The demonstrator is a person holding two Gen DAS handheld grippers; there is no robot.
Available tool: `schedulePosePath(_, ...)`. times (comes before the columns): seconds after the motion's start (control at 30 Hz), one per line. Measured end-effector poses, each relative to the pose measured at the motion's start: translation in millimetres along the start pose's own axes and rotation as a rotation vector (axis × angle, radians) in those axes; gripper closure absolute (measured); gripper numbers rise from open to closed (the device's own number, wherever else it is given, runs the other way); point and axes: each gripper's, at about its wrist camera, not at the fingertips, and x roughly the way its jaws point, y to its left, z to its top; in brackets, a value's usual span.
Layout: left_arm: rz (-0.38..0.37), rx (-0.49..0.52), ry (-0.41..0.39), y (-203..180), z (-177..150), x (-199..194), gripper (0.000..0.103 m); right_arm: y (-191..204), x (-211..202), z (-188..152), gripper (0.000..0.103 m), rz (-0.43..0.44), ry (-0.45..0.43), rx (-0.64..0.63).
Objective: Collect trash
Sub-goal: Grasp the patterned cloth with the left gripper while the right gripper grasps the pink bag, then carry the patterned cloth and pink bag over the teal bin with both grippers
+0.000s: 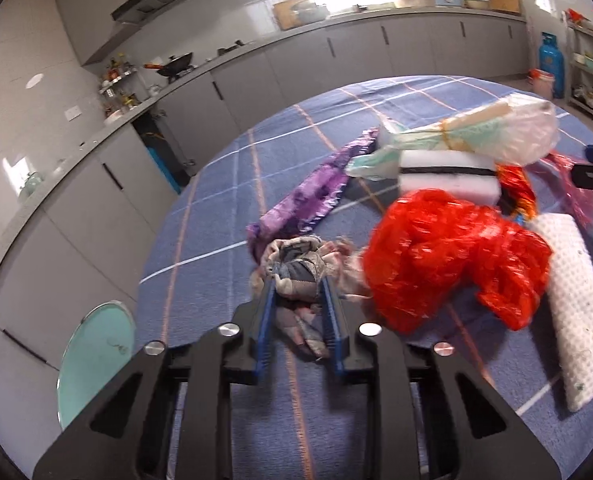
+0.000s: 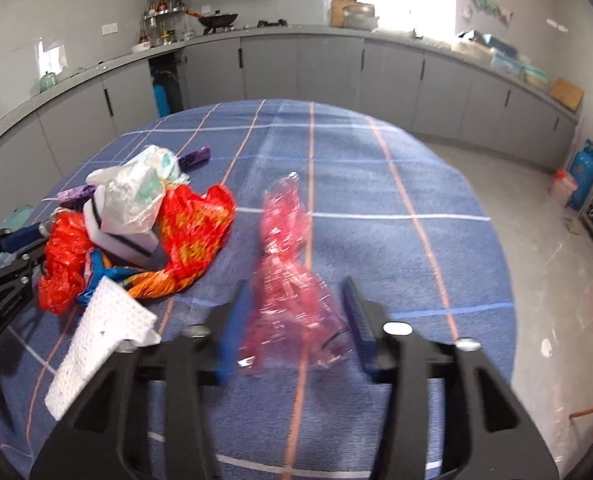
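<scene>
The left tool (image 1: 298, 286) has its two blue-padded fingers (image 1: 267, 312) drawn in narrow around a crumpled grey-and-pink rag (image 1: 296, 268), with both pads pressing its sides; the rag bunches up past the fingertips toward 12 o'clock and trails back between the fingers toward 6 o'clock, lying on the blue checked surface (image 1: 216, 216). Just beside that tool, at about 3 o'clock, sits a crumpled red plastic bag (image 1: 452, 256), nearly touching the rag. Past it at 2 o'clock a white foam block with a dark band (image 1: 448, 180) carries a clear bag of pale paper (image 1: 496, 132), and a purple wrapper (image 1: 316, 188) stretches away at 12 to 1 o'clock. A white dimpled foam sheet (image 1: 576, 312) lies at 3 to 4 o'clock from the left tool, touching the red bag's far edge. The right tool (image 2: 296, 292) stands at a middling width, and a clear pink plastic wrapper (image 2: 284, 272) lies between its blue fingers (image 2: 358, 312), running from near the tool's base out toward 12 o'clock past the tips; motion blur hides whether the pads touch it, so I cannot tell if it is gripped. From the right tool the heap of trash lies at 10 o'clock, with an orange-and-red patterned bag (image 2: 192, 236) nearest, well apart from the pink wrapper.
</scene>
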Motion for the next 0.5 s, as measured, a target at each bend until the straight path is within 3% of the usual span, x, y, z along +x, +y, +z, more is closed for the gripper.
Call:
schedulePosePath(0.07,-0.001,0.012,-0.007,-2,-1,-2,0.086,2,-1,0,0.076,0.012,0.009,-0.006)
schedulePosePath(0.17,0.0,0.019,-0.024,-3,0,-8,0.088,3,-7,0,0.084,0.023,-0.002,-0.009)
schedulePosePath(0.5,0.06,-0.001,-0.113,33,-2,-54,0.088,1,-45,14,0.087,-0.012,-0.125,-0.004)
